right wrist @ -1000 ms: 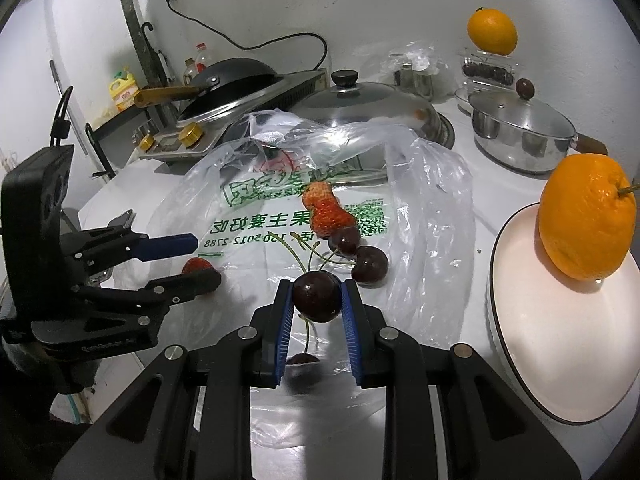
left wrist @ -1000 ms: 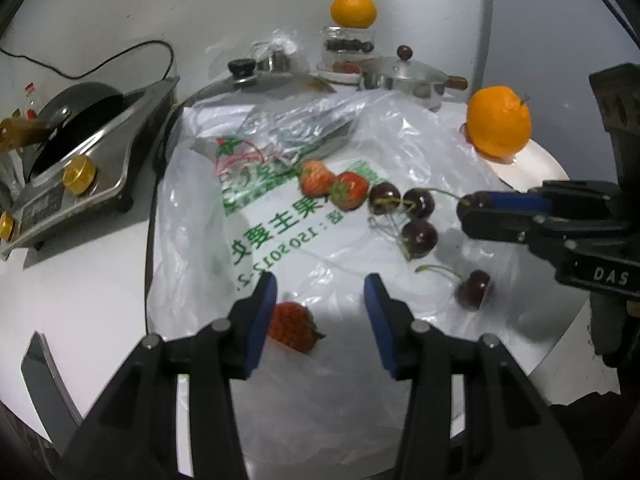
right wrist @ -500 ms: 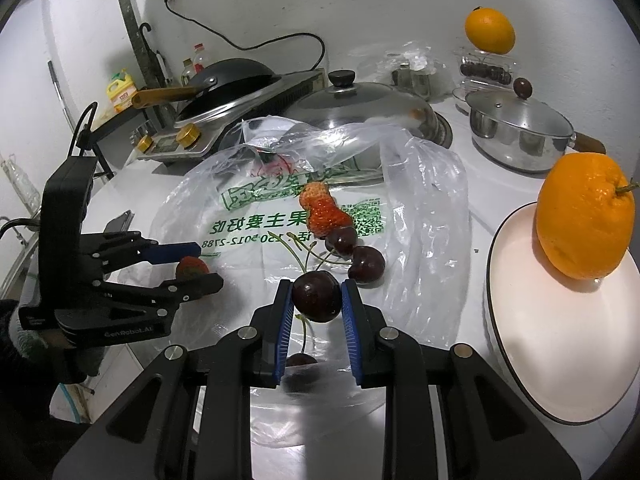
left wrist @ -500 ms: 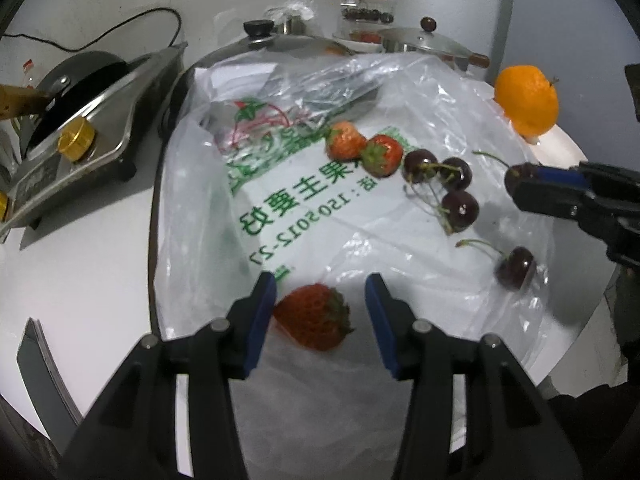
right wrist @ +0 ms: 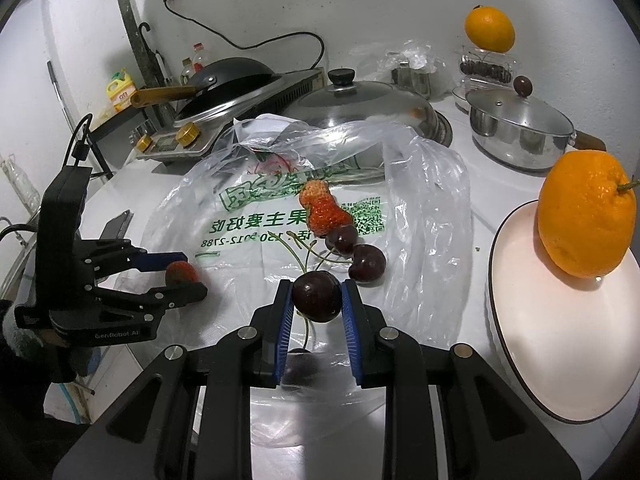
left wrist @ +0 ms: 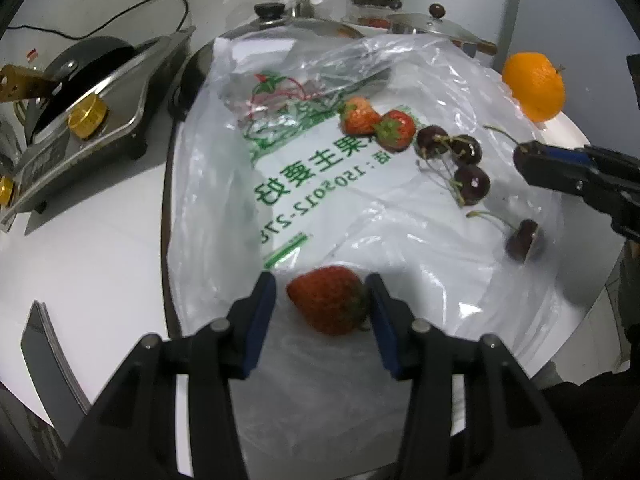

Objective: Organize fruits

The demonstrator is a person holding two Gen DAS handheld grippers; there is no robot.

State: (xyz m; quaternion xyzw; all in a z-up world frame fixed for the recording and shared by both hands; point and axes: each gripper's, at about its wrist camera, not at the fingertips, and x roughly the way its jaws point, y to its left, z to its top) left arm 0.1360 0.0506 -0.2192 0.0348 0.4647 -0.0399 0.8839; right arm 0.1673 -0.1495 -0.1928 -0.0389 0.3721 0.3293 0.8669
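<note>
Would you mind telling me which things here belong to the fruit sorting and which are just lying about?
Job: strawberry between the left gripper's fingers; cherry in the right gripper; loose cherries; orange on the plate; plastic bag.
Lying about: wok, lidded pot, phone.

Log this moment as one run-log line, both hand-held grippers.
left hand-held gripper: open, straddling strawberry on plastic bag | right hand-held gripper: shut on cherry | orange: on plate
</note>
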